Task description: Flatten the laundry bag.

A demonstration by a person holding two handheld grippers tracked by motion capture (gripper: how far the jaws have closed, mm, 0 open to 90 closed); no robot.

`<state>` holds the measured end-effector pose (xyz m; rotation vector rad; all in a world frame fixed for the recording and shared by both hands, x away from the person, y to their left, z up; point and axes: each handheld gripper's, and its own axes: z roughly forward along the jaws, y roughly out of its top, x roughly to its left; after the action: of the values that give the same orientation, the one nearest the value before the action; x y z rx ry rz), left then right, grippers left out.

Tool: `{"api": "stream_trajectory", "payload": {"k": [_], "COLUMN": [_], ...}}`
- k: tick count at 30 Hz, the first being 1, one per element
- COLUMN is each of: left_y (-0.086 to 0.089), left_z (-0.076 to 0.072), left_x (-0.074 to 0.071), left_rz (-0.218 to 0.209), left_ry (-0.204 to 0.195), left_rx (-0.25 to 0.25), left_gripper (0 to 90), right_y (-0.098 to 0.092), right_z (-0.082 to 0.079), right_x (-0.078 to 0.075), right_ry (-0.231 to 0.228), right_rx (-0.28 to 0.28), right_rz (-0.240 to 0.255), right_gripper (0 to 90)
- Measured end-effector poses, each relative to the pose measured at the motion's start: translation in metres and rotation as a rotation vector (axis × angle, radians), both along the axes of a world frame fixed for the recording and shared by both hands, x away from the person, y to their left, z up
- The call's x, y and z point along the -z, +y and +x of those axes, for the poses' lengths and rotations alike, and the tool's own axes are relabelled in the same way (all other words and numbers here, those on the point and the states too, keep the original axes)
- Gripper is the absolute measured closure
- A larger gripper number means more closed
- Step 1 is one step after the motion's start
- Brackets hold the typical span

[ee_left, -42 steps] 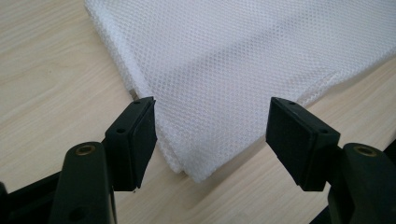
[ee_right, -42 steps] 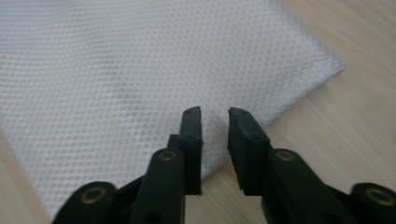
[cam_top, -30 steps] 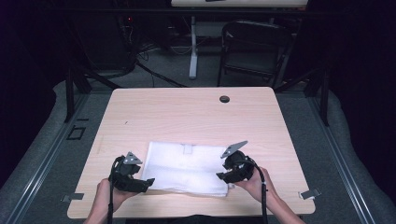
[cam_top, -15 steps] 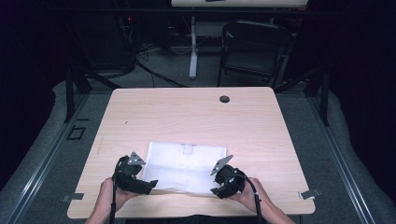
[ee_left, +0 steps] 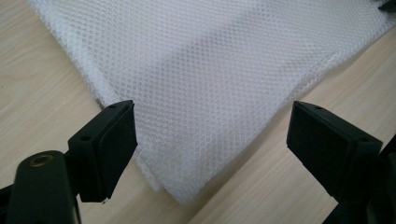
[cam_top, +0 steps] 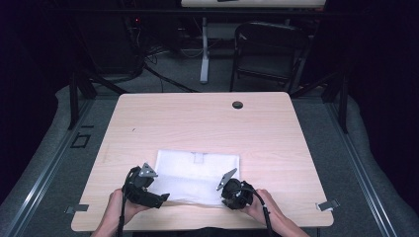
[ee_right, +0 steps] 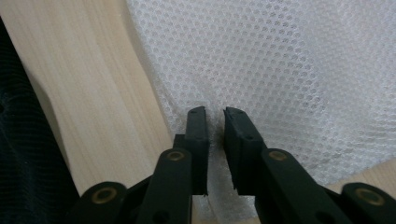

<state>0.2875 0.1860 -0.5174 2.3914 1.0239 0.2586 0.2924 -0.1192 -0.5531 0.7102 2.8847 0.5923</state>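
White mesh cloth (cam_top: 196, 177) lies flat on the pale wooden table (cam_top: 197, 123), folded into a rectangle near the edge closest to me, with a small tab at the middle of its far edge. My two hands come in from the bottom of the high view, one at each near corner of the cloth.

My left gripper (ee_left: 210, 144) sits at the cloth's near left corner with its jaws spread wide. In the left gripper view that corner (ee_left: 180, 193) points down between the two black pads (ee_left: 109, 149), lying flat on the wood and touching neither of them. My left hand (cam_top: 118, 210) rests at the table's near edge behind it.

My right gripper (ee_right: 215, 135) is at the near right corner. In the right gripper view its jaws stand nearly together, with only a thin gap, and a fold of the mesh is pinched between them; the fabric puckers where it runs into the gap. Beside it the cloth's edge curves up off the table. My right hand (cam_top: 269, 212) holds this gripper low by the near edge.
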Motion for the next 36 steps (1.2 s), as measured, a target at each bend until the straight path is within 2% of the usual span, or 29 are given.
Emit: {"api": "stream_trajectory", "payload": {"k": [5, 10, 14, 16, 22, 24, 29, 32, 36], "left_y": [-0.001, -0.005, -0.006, -0.007, -0.01, -0.011, -0.015, -0.016, -0.016], "left_z": [0.0, -0.002, -0.003, -0.003, -0.003, -0.003, -0.005, -0.002, 0.001], "left_x": [0.001, 0.0, 0.0, 0.0, 0.002, 0.002, 0.002, 0.005, 0.008], "left_rz": [-0.014, -0.016, -0.017, -0.015, -0.011, -0.012, -0.001, 0.003, 0.002], "left_ry": [0.007, -0.012, -0.014, -0.022, -0.006, -0.002, -0.018, -0.005, -0.006], "left_rx": [0.024, 0.042, 0.053, 0.059, 0.09, 0.104, 0.131, 0.156, 0.158], "left_gripper": [19.6, 20.0, 19.2, 19.2, 21.3, 24.7, 26.1, 28.2, 28.4], "right_y": [0.0, -0.003, -0.01, -0.012, -0.016, -0.017, -0.018, -0.018, -0.021], "right_z": [0.0, 0.002, 0.001, 0.001, 0.0, 0.001, 0.002, 0.002, 0.002], "right_x": [0.0, -0.009, -0.021, -0.026, -0.034, -0.035, -0.037, -0.04, -0.043], "right_ry": [-0.008, -0.025, -0.051, -0.061, -0.089, -0.088, -0.081, -0.086, -0.086], "right_rx": [-0.004, 0.004, 0.029, 0.028, 0.04, 0.045, 0.053, 0.046, 0.059], "right_rz": [-0.006, 0.007, 0.058, 0.061, 0.104, 0.108, 0.122, 0.126, 0.156], "right_gripper": [87.9, 88.6, 88.6, 88.6, 88.7, 88.7, 88.9, 89.0, 89.1]}}
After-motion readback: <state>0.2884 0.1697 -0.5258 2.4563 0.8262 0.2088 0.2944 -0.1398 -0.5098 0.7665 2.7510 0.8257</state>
